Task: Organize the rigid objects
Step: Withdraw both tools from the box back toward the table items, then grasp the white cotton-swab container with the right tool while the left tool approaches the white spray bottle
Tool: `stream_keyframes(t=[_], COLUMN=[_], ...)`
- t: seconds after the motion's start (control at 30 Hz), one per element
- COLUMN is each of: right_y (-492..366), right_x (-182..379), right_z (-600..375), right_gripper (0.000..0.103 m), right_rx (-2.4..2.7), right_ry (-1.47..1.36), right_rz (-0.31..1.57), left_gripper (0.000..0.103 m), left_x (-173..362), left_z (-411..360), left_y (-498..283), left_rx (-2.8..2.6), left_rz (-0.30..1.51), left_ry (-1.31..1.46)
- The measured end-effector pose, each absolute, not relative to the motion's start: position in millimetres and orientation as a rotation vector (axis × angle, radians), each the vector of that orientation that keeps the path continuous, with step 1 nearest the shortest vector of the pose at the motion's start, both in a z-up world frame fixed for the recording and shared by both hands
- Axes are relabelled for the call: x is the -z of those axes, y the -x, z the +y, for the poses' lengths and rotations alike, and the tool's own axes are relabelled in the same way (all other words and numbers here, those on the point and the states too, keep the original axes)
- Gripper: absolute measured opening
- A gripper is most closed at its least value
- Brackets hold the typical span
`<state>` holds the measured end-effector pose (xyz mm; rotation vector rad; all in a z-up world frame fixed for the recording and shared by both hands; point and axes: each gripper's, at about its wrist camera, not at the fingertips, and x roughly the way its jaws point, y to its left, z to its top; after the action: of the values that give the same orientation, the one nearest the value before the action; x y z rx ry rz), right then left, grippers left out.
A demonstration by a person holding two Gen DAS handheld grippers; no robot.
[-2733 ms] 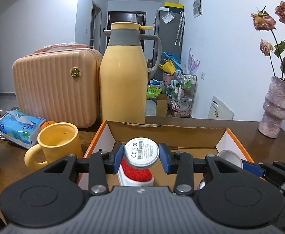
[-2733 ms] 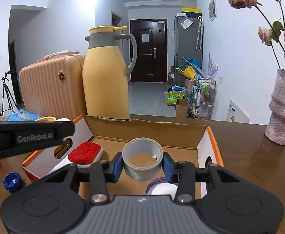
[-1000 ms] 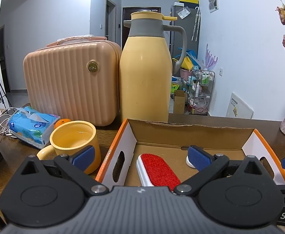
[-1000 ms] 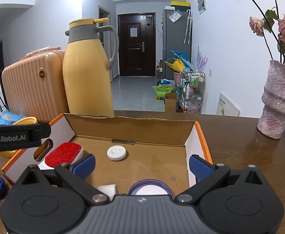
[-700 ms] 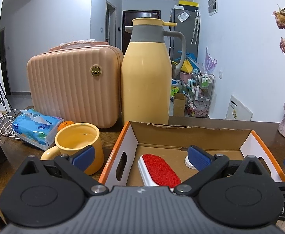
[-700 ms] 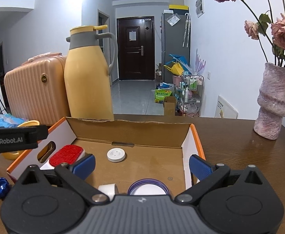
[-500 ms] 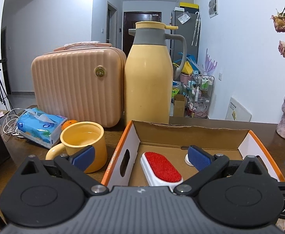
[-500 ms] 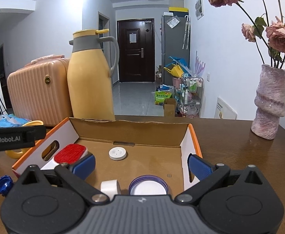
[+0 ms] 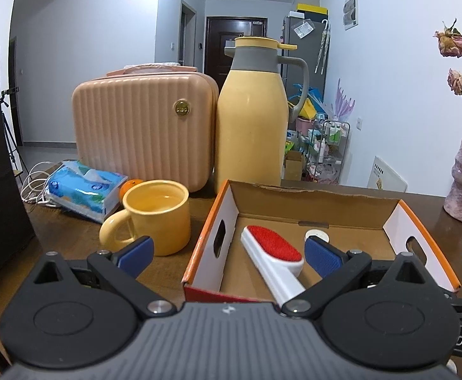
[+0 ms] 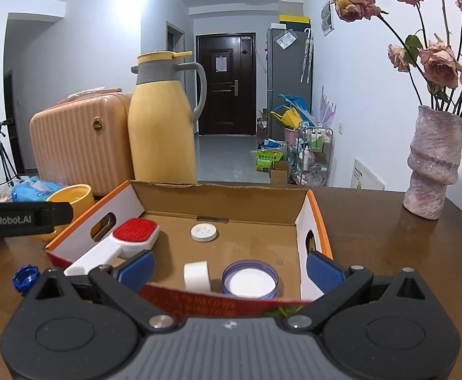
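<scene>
An open cardboard box (image 9: 313,194) (image 10: 218,196) with orange edges sits on the brown table. Inside lie a white brush with a red pad (image 9: 273,248) (image 10: 136,231), a white round disc (image 10: 203,232) (image 9: 317,233), a white tape roll (image 10: 196,275) and a purple-rimmed lid (image 10: 250,280). A blue bottle cap (image 10: 25,277) lies on the table left of the box. My left gripper (image 9: 227,253) is open and empty in front of the box's left wall. My right gripper (image 10: 231,267) is open and empty at the box's near edge.
A yellow mug (image 9: 155,215), a tissue pack (image 9: 85,190), a pink case (image 9: 145,126) and a tall yellow jug (image 9: 249,120) stand left of and behind the box. A pink vase with dried roses (image 10: 433,161) stands at the right.
Both grippers let go of the disc and the tape roll, which now lie in the box. Both have since opened wide and drawn back from the box.
</scene>
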<state>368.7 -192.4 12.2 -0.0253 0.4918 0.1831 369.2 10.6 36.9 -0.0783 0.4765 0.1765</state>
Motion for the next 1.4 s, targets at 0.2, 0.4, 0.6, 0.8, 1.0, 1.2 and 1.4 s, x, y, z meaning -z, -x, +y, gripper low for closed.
stream_keyframes(t=[0.2, 0.4, 0.6, 0.8, 1.0, 1.2, 1.4], right_y=[-348.9, -330.4, -311.6, -296.6, -290.1, -295.7, -311.8], right_x=[-10.5, -8.4, -2.5, 9.3, 22.4, 32.5, 41.0], right_z=[-193.4, -196.7, -200.4, -204.3, -208.9, -211.7, -213.1], right_gripper=[0.102, 0.102, 0.102, 0.102, 0.102, 0.100, 0.090], right_rx=[-0.188, -0.186, -0.185, -0.181, -0.174, -0.179, -0.205], right_ry=[0.023, 0.026, 0.035, 0.054, 0.071, 0.099, 0.124], right_rz=[0.493, 0.499, 0.508, 0.535, 0.573, 0.605, 0.642], left_gripper=[0.103, 0.103, 0.103, 0.103, 0.103, 0.103, 0.103], left_x=[-35.3, -33.6, -24.6, -12.7, -0.3, 9.0, 14.5], left_z=[13.0, 14.8, 15.5, 17.9, 16.9, 19.7, 23.2], left_y=[-347.1, -325.4, -306.7, -291.0, -281.2, -279.5, -282.6], left_rx=[-0.177, -0.176, -0.169, -0.164, -0.159, -0.150, -0.144], left_rz=[0.476, 0.471, 0.493, 0.525, 0.553, 0.572, 0.590], left_ry=[0.077, 0.075, 0.068, 0.063, 0.043, 0.046, 0.057])
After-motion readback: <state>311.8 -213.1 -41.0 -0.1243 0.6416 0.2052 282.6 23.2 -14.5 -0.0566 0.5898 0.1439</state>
